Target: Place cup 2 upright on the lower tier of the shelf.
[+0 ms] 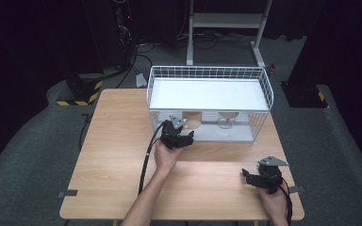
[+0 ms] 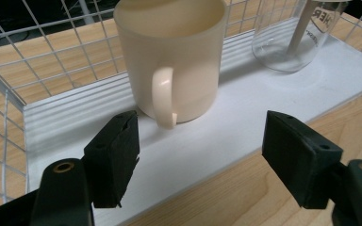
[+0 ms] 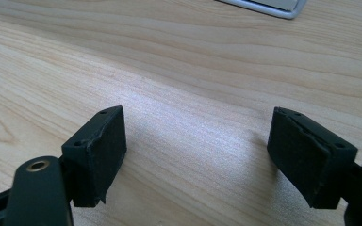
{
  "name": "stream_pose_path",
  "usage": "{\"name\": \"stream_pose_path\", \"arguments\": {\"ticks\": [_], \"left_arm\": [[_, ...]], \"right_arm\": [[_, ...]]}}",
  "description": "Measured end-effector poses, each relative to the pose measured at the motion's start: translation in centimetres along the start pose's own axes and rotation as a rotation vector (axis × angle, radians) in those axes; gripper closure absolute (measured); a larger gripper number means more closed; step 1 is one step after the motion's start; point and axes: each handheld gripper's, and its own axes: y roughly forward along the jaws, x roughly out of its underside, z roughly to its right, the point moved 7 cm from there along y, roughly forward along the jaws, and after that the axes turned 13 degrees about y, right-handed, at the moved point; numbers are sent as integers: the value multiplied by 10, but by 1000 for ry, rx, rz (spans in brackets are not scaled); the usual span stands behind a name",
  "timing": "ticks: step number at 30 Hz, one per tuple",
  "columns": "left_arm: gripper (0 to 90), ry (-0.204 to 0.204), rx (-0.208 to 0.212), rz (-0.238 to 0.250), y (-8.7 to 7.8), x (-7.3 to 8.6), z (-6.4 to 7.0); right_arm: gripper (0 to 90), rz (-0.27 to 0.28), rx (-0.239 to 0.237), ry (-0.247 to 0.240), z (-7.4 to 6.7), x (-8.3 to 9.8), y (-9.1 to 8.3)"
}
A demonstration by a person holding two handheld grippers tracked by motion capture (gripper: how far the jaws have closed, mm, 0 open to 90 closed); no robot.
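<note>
Facing the cream mug just beyond it, the left gripper stood wide, handle toward it. The right gripper, also wide and empty, lay well apart over bare desk.

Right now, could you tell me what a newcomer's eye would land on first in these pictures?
Probably the white wire rack at the table's far side, with a cream mug and a clear glass on its lower shelf. Next, the left gripper, open, with the mug's handle just beyond its fingers. The right gripper is open too, over bare wood at the near right corner.
</note>
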Motion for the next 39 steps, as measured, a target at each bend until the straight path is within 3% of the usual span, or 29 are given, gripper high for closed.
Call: {"name": "stream_pose_path", "arguments": {"ticks": [10,39], "left_arm": [[269,-26,26,22,-9,3,-4],[265,-17,57,24,-38,16,4]], "right_arm": [[203,0,0,0,0,0,0],[203,0,0,0,0,0,0]]}}
